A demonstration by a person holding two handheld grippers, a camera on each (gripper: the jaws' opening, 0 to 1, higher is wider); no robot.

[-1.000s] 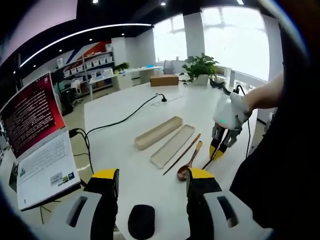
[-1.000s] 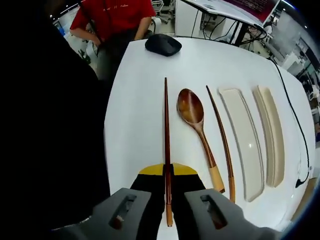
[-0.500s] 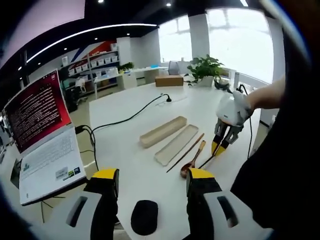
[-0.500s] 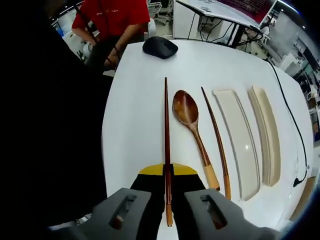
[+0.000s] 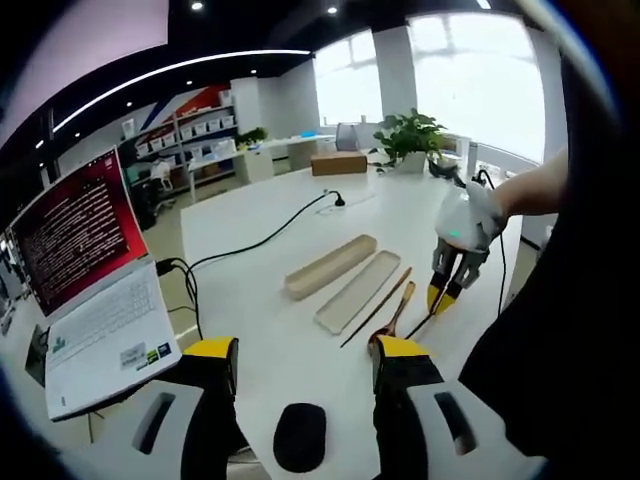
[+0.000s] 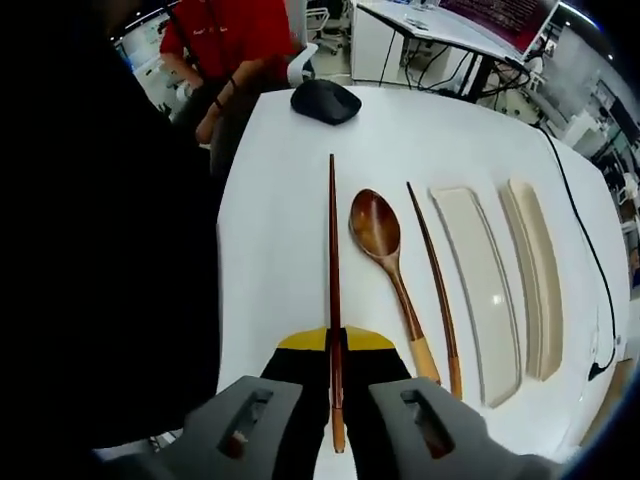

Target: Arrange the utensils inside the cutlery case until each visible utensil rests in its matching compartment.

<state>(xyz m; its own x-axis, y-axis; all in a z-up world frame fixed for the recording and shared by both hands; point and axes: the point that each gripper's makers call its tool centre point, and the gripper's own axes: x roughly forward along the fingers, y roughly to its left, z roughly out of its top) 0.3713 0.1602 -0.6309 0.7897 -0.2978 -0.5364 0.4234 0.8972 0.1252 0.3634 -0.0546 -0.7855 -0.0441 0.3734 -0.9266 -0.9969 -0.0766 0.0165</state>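
Right claw [image 6: 335,345] clamps slim wooden chopstick [image 6: 333,260] (glossy, dark); left claw [image 5: 304,360] gapes empty

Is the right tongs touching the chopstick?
Touching. The right gripper view shows the right tongs shut on one chopstick, which runs forward from between the closed jaws.

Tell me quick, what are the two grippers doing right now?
Left gripper: open, holding nothing.
Right gripper: jaws shut on a chopstick.
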